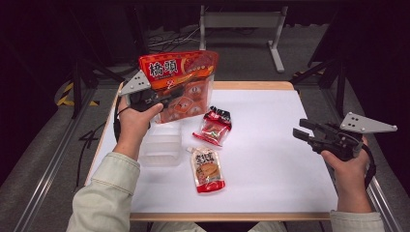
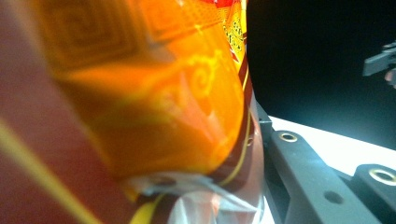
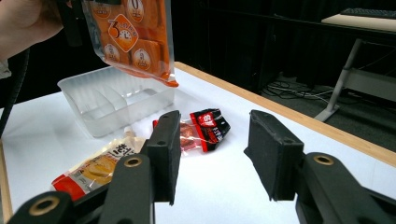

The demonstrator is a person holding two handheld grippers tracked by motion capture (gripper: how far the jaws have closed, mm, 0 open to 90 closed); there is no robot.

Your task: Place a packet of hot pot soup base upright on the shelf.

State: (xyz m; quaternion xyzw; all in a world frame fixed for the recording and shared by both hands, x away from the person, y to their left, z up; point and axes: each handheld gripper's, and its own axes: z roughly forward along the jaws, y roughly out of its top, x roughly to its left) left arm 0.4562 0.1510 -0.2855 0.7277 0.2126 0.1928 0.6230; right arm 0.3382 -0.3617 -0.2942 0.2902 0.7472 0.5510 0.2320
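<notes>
White tabletop (image 1: 270,159): tray (image 1: 160,147), two packets below left gripper (image 1: 159,99)-clamped orange bag (image 1: 183,82); right gripper (image 1: 304,131) agape.

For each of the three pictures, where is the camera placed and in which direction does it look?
High view: above the person's side, looking forward and down on the white table; both forearms, left gripper, right gripper.
Left gripper view: on the left gripper, pressed against the orange snack bag; one black jaw shows.
Right gripper view: on the right gripper, low, facing the clear tray; both jaws, apart.
Shared: the snack bag, held above the tray.
</notes>
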